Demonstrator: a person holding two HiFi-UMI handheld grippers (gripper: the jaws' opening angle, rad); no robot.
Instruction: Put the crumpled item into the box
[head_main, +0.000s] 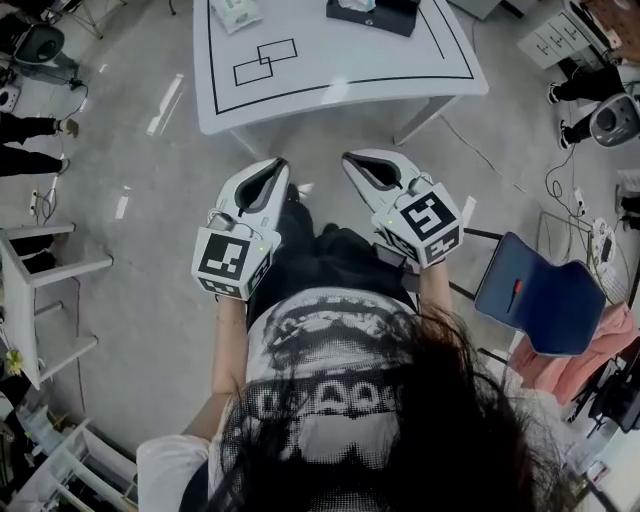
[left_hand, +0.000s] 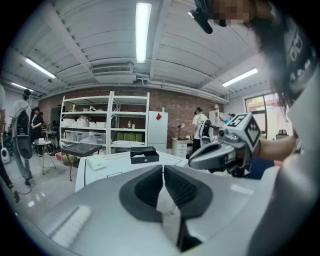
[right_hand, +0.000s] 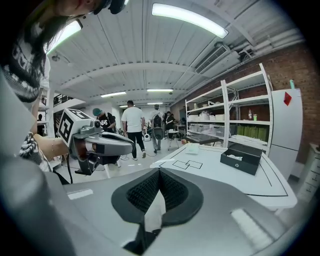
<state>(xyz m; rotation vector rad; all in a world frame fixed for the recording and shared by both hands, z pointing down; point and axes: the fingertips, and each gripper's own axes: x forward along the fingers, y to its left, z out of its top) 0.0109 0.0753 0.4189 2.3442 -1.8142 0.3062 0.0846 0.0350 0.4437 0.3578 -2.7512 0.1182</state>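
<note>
A black open box sits at the far right of the white table, with something white inside it. At the table's far left lies a white crumpled item. Both grippers hover side by side in front of the table, short of its near edge. My left gripper is shut with nothing between its jaws, and so is my right gripper. In the left gripper view the jaws meet at my left gripper, with the box beyond. In the right gripper view my right gripper points at the table and the box.
Two overlapping black rectangles are drawn on the table. A blue chair stands at the right, and white shelving at the left. People stand in the room, and storage racks line the brick wall.
</note>
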